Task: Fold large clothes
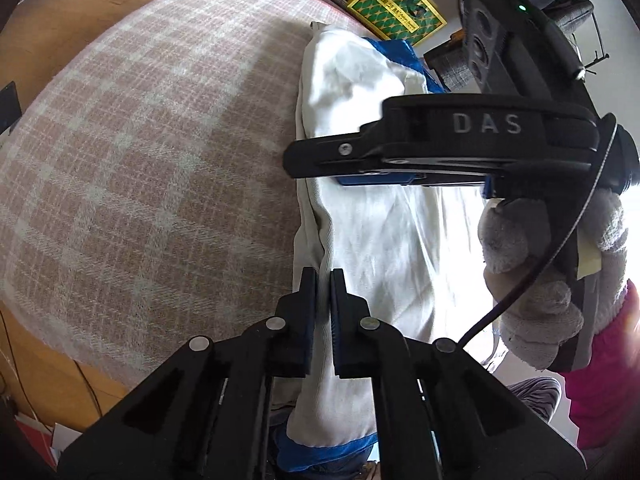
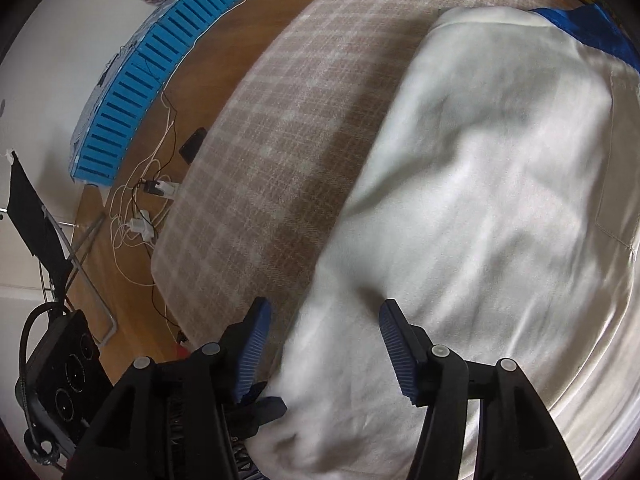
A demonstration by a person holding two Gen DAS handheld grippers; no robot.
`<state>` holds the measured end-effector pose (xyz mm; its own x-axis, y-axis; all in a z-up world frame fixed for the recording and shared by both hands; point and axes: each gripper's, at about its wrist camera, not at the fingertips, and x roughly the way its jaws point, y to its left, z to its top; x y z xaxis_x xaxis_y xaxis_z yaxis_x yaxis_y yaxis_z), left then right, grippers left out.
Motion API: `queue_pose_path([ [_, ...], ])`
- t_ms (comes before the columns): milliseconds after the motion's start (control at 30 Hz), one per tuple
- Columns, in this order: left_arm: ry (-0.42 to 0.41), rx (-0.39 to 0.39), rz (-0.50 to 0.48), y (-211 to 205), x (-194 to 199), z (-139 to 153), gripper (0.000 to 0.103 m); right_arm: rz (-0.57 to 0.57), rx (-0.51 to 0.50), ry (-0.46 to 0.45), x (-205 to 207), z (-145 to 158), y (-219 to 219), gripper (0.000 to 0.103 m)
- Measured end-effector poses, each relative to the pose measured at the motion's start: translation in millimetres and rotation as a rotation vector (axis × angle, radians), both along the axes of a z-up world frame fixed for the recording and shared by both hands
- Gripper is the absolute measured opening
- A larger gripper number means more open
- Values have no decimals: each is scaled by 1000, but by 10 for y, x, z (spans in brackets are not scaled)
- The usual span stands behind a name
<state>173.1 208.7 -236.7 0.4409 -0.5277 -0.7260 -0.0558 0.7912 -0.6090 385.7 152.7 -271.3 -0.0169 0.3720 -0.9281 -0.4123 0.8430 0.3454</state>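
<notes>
A large white garment [image 1: 384, 240] with a blue lining lies on a pink-and-cream checked blanket [image 1: 140, 160]. My left gripper [image 1: 324, 280] is shut on a raised fold along the garment's left edge. The right gripper [image 1: 296, 160], held by a hand in a grey glove [image 1: 532, 272], hovers side-on over the middle of the garment. In the right wrist view the right gripper [image 2: 326, 320] stands open over the white garment [image 2: 500, 160] near its edge, with cloth below the gap and the pads not pressing on it. A patch pocket [image 2: 624, 160] shows at the right.
The blanket [image 2: 280, 140] lies on a wooden floor [image 2: 132, 280]. Cables and chargers [image 2: 148, 208], a blue slatted panel [image 2: 152, 68] and a black headset [image 2: 60, 368] lie to the left. A yellow-green framed picture [image 1: 396, 8] and a clothes rack [image 1: 576, 20] stand beyond the garment.
</notes>
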Motion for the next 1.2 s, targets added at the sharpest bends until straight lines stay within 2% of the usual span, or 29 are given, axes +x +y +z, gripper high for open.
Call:
queue_pose_path([
  [100,-18,10,-18,-82,16,70,4,19,-68,4,-8,-47,117,56],
  [167,-31,32,-32,-141,22,115,4,40,-131,-17,-37,-96,197,43],
  [233,-40,70,-40,-187,22,154,4,41,-179,-42,-41,-131,201,19],
  [300,-41,57,-35,-187,20,175,5,19,-152,-31,-13,-128,113,8],
  [367,-38,47,-29,-131,-12,185,20,-4,-107,-16,10,-101,-8,3],
  [433,-47,35,-1,-37,-73,189,60,-13,-88,-22,12,-63,-94,2],
  [500,-57,20,15,0,-89,202,65,-14,-70,-29,3,-10,-136,2],
  [633,-19,37,-24,-69,16,111,65,-13,-44,-45,-21,96,-143,2],
  [800,54,-49,-67,-159,206,-88,65,-16,-18,-60,-37,219,-149,2],
  [967,41,26,-119,-339,126,-46,65,-31,9,-66,-42,296,-223,2],
  [1067,12,87,-124,-412,35,28,48,-34,23,-70,-62,333,-265,2],
  [1133,-2,103,-121,-439,-21,98,31,-38,32,-71,-72,351,-296,2],
  [1200,-23,123,-130,-510,-96,178,24,-44,45,-68,-70,353,-311,2],
])
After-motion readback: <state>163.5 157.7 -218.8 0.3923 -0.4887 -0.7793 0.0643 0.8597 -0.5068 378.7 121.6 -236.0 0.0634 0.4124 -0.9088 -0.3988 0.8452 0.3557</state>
